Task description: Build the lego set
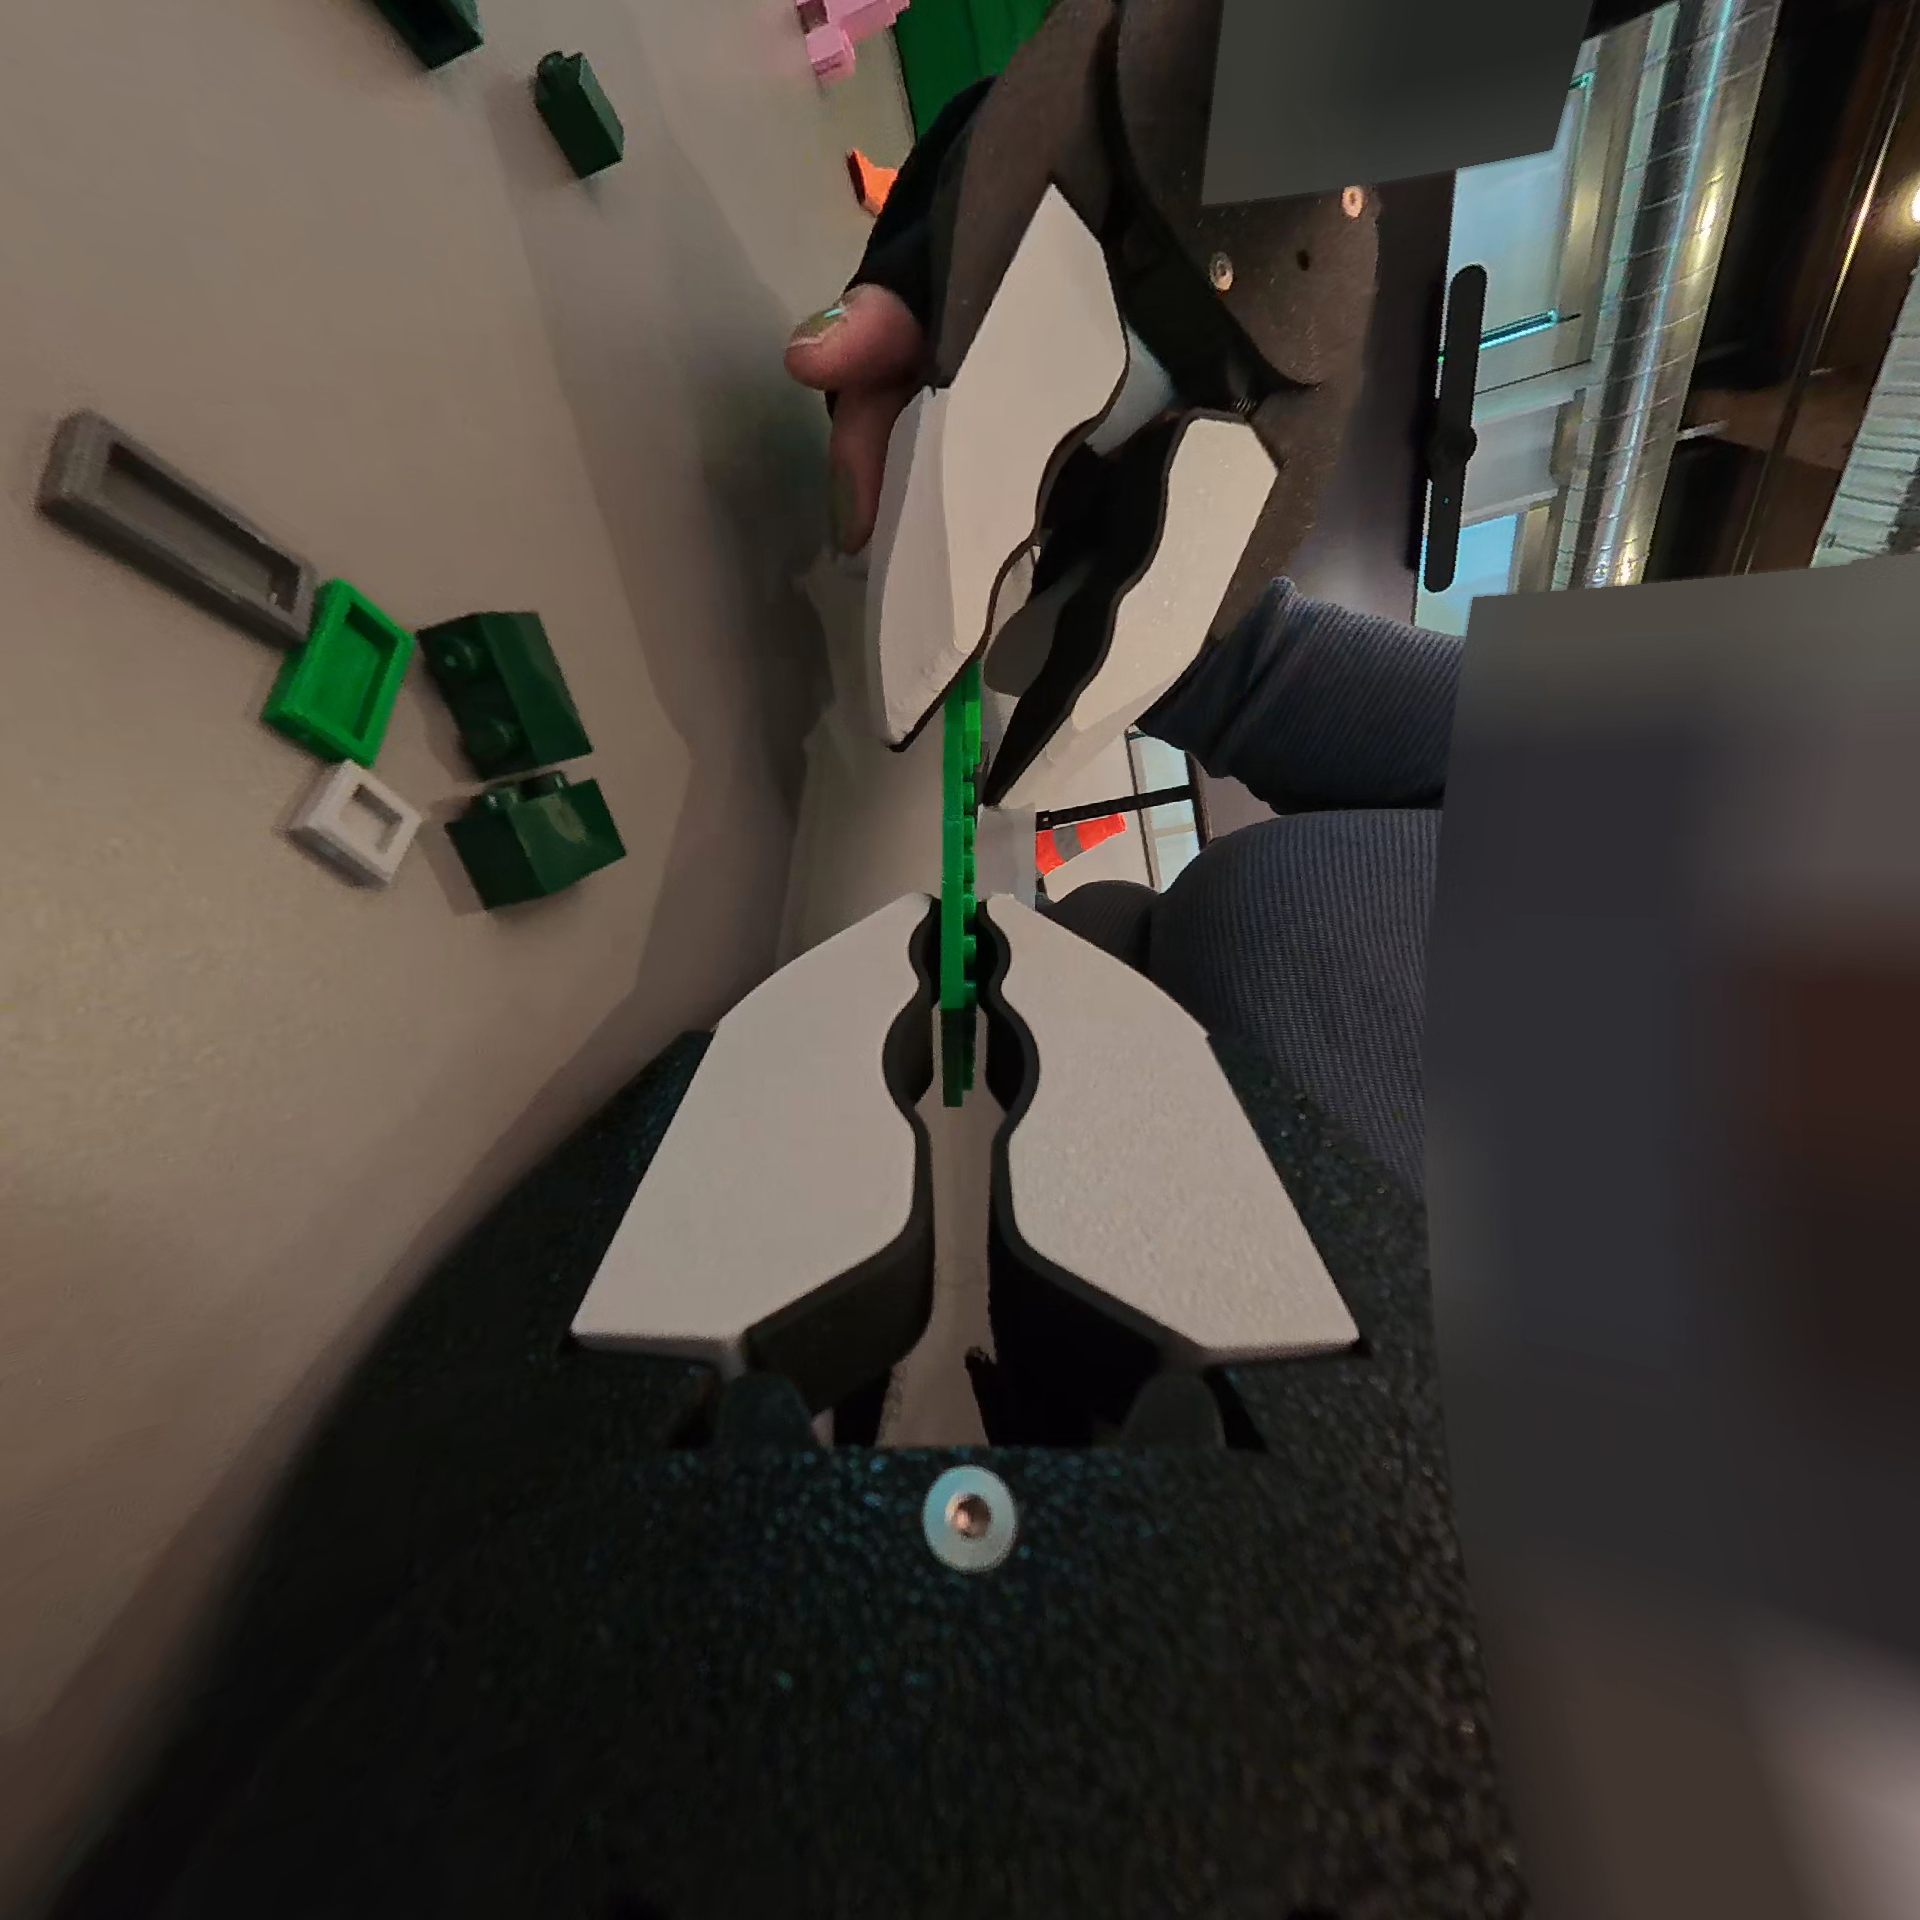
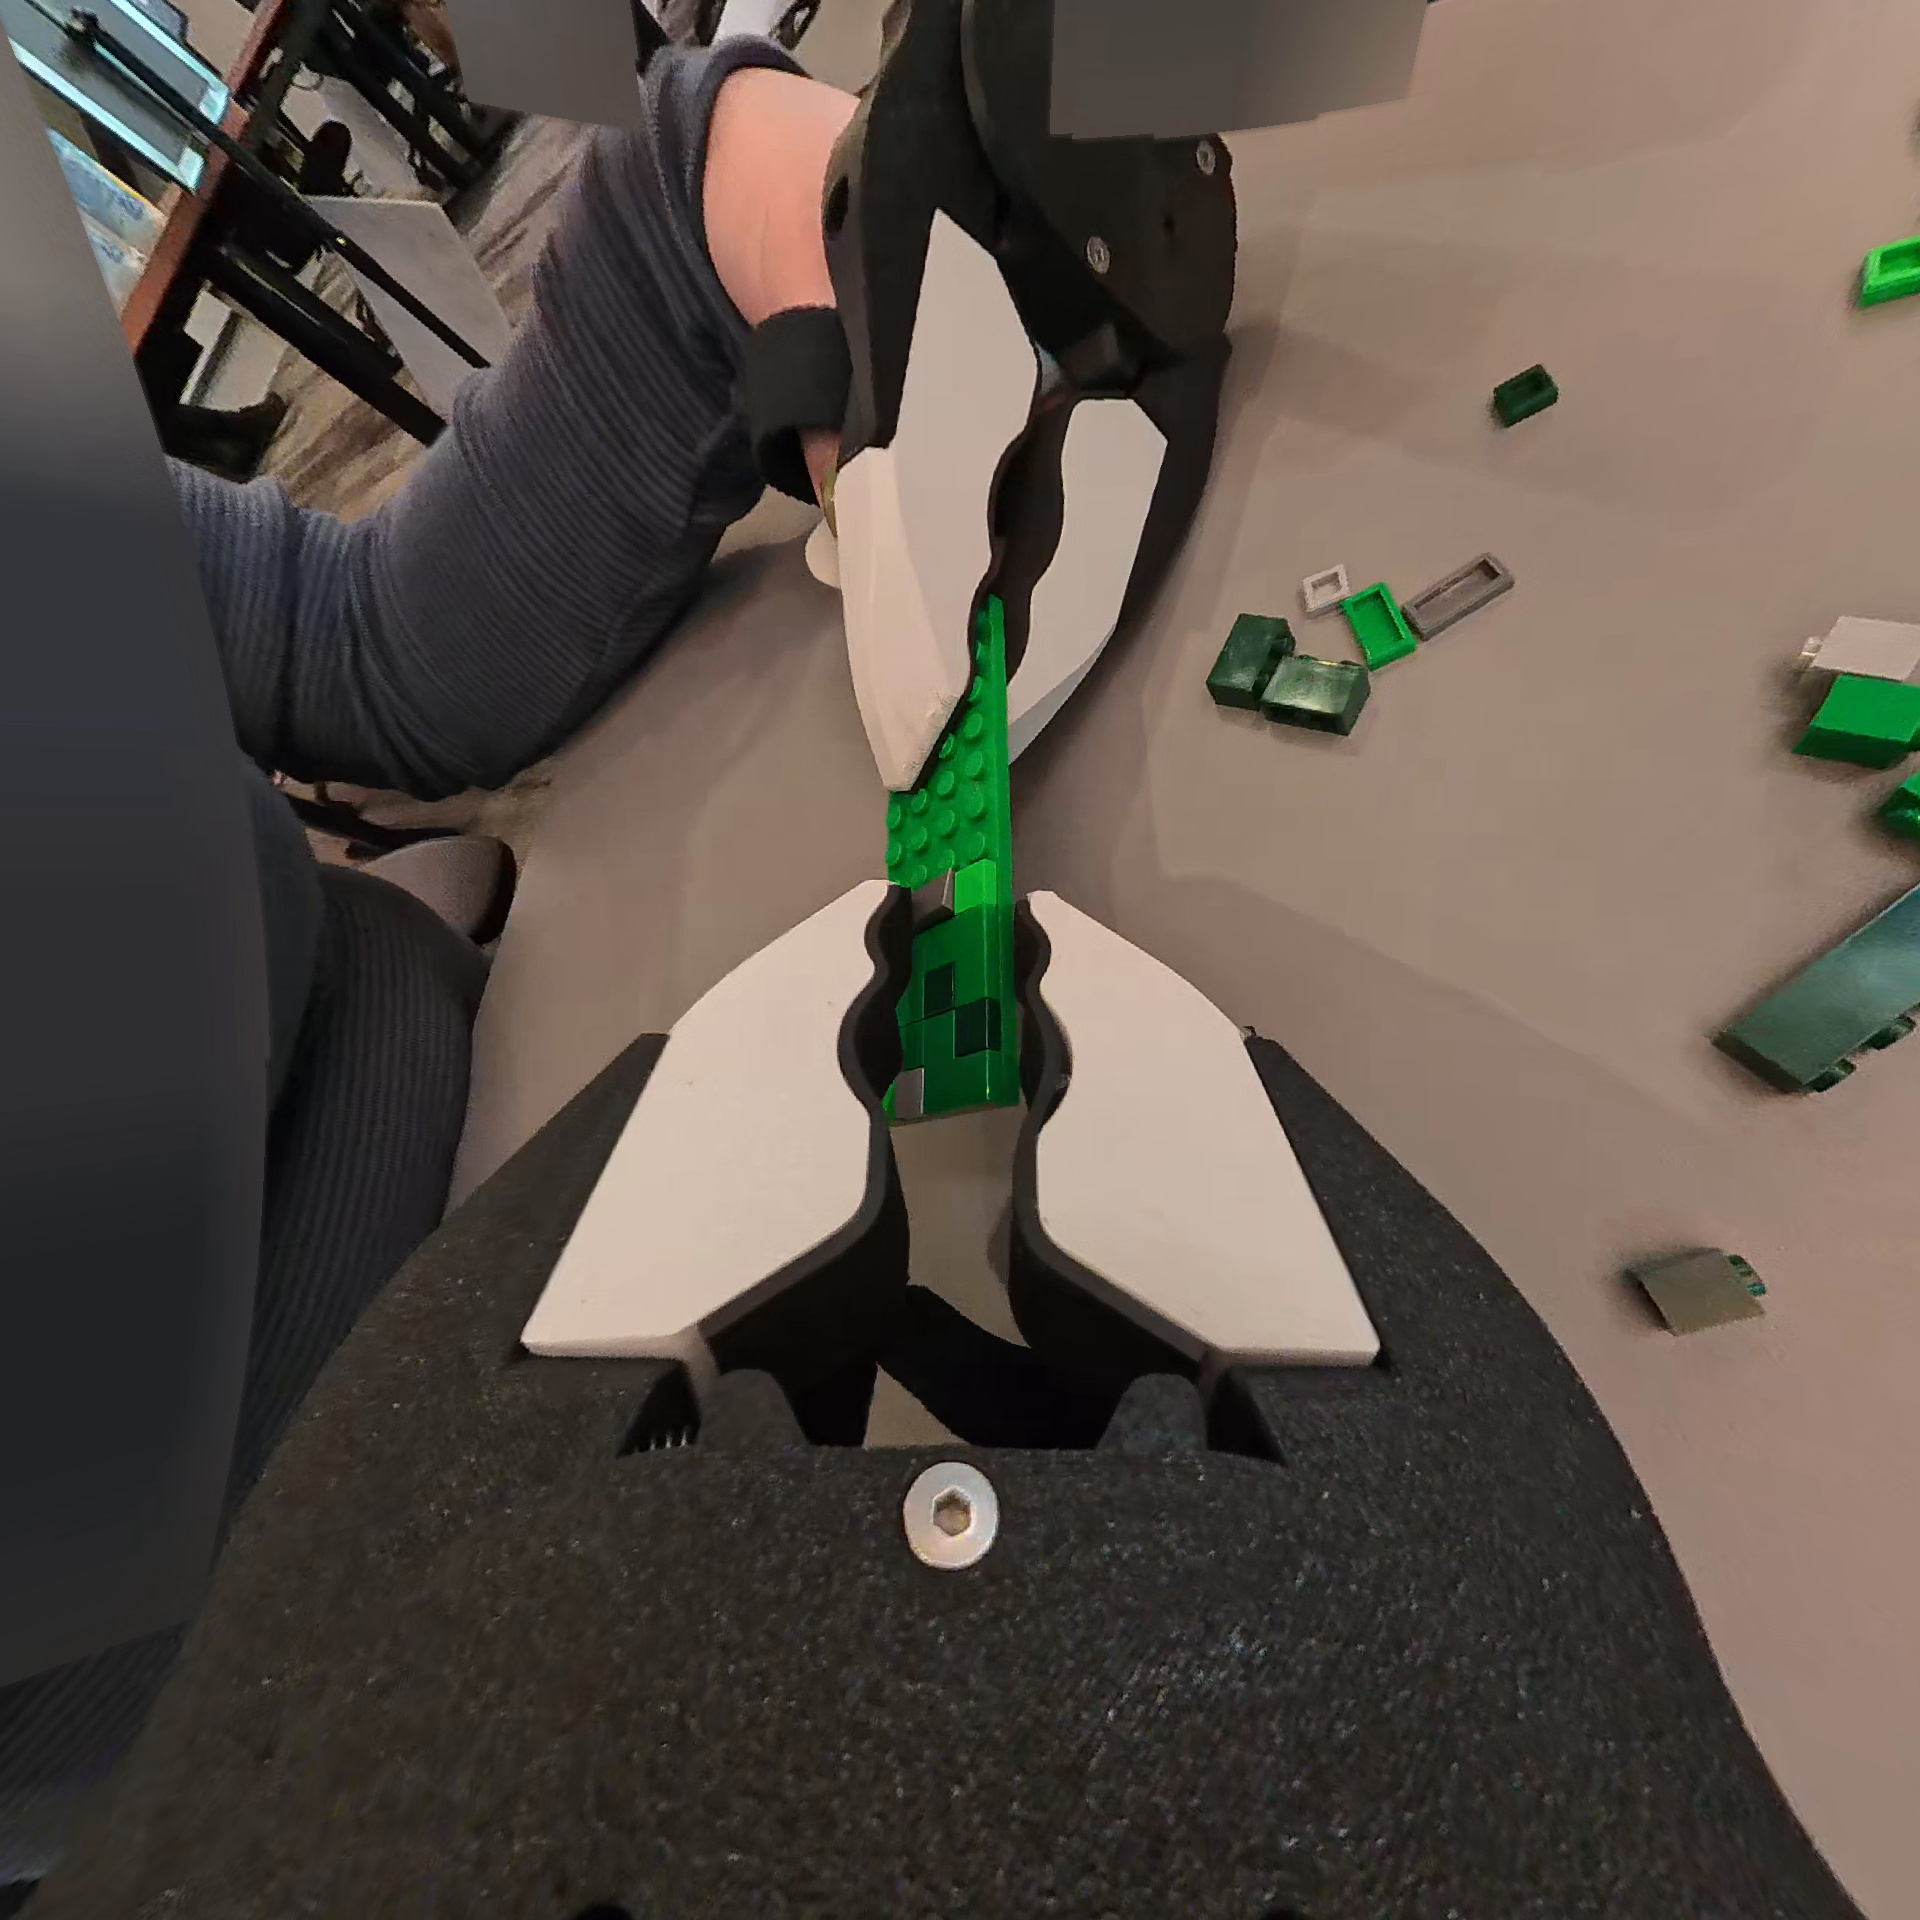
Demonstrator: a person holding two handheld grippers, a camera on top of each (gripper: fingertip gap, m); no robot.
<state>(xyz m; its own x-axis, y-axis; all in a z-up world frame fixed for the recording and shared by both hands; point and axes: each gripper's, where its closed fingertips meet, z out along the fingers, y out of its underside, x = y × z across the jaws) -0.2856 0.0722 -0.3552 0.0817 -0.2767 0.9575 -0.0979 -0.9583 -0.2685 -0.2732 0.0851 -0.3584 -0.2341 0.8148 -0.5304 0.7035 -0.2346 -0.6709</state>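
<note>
A long bright green studded plate (image 2: 940, 821) is held in the air over the beige table (image 2: 1403, 935), between both grippers. Flat green and dark green tiles (image 2: 951, 1013) cover its near end in the right wrist view. My right gripper (image 2: 958, 896) is shut on that tiled end. My left gripper (image 2: 961, 764) is shut on the far, studded end. In the left wrist view the plate (image 1: 956, 852) shows edge-on, with my left gripper (image 1: 958, 914) shut on it and the right gripper (image 1: 951, 764) gripping its other end.
Loose pieces lie on the table: two dark green bricks (image 1: 509, 686), a bright green tile (image 1: 338, 670), a small white tile (image 1: 353, 821) and a long grey tile (image 1: 177, 525). A long dark green plate (image 2: 1829, 997) and a grey tile (image 2: 1694, 1288) lie to the right. A person's sleeve (image 2: 468, 520) is at left. My two grippers' fingertips are within a few centimetres of each other. The bright green tile (image 1: 338, 670) is about equally far from each gripper, around 9 cm. Seen from the right wrist view (image 2: 1380, 620) as well.
</note>
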